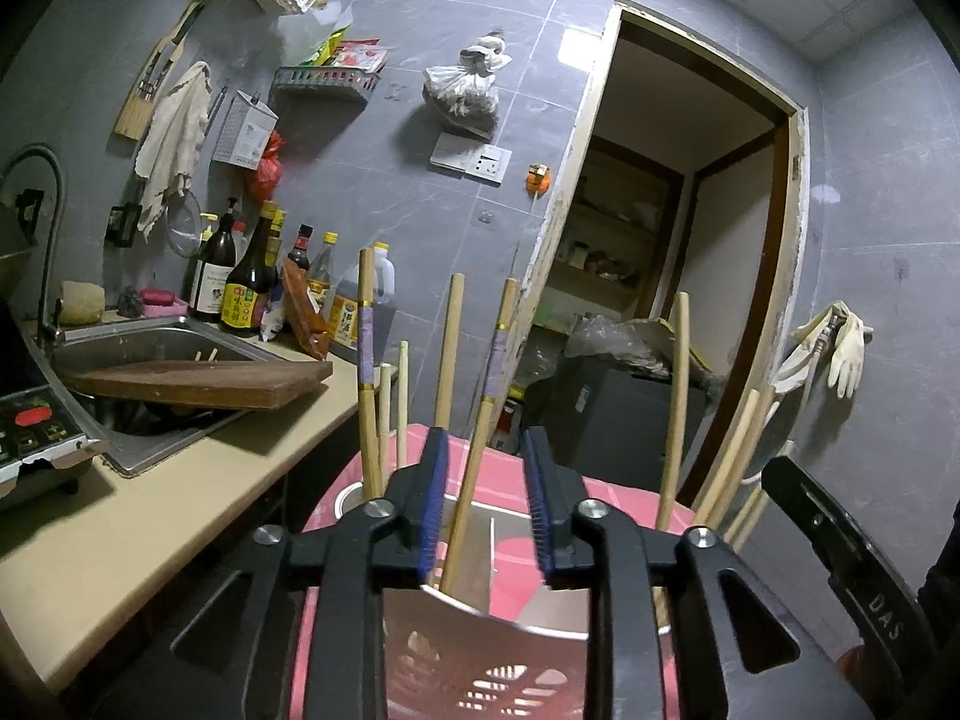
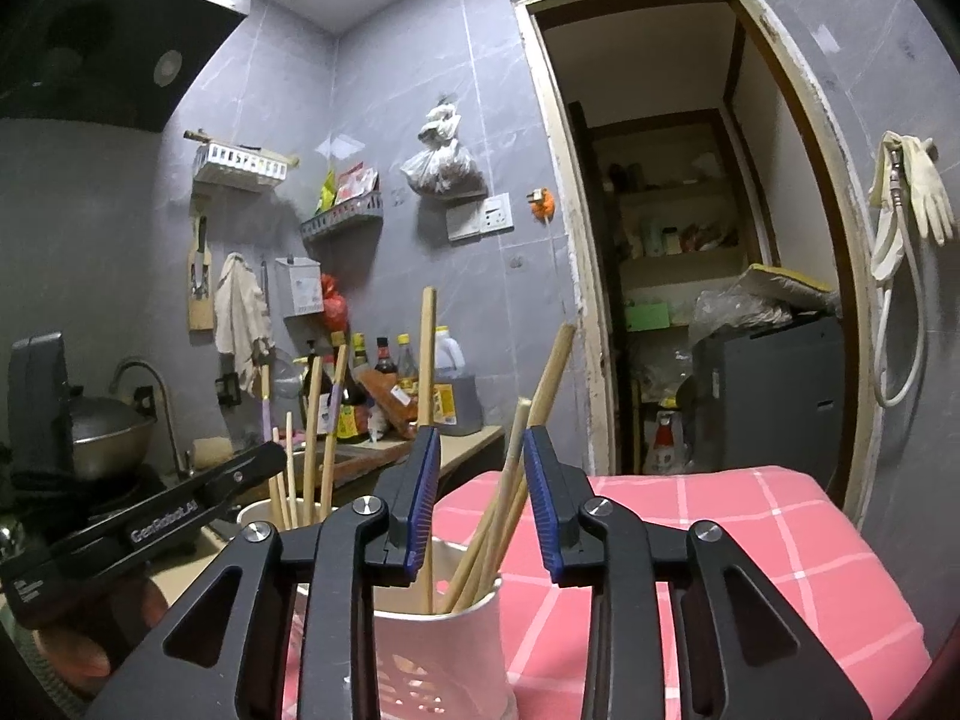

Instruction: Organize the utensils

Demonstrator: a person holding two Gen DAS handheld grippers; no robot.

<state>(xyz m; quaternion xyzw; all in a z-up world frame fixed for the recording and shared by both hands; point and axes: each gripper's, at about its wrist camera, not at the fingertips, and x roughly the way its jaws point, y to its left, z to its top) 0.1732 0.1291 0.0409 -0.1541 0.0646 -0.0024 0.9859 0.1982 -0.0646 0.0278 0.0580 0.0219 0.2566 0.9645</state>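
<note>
While both pairs of fingers stand wide and hold nothing, left gripper [image 1: 485, 501] and right gripper [image 2: 480, 504] hover over chopsticks [image 2: 507, 501] upright in a white holder [image 2: 447, 651], pink checked cloth [image 2: 750, 540] beneath, sink [image 1: 150, 342] and bottles [image 1: 246, 288] beyond

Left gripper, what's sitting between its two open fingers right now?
In the left wrist view, a purple-banded chopstick stands between the open fingers of the left gripper, untouched, its lower end inside the white utensil holder.
</note>
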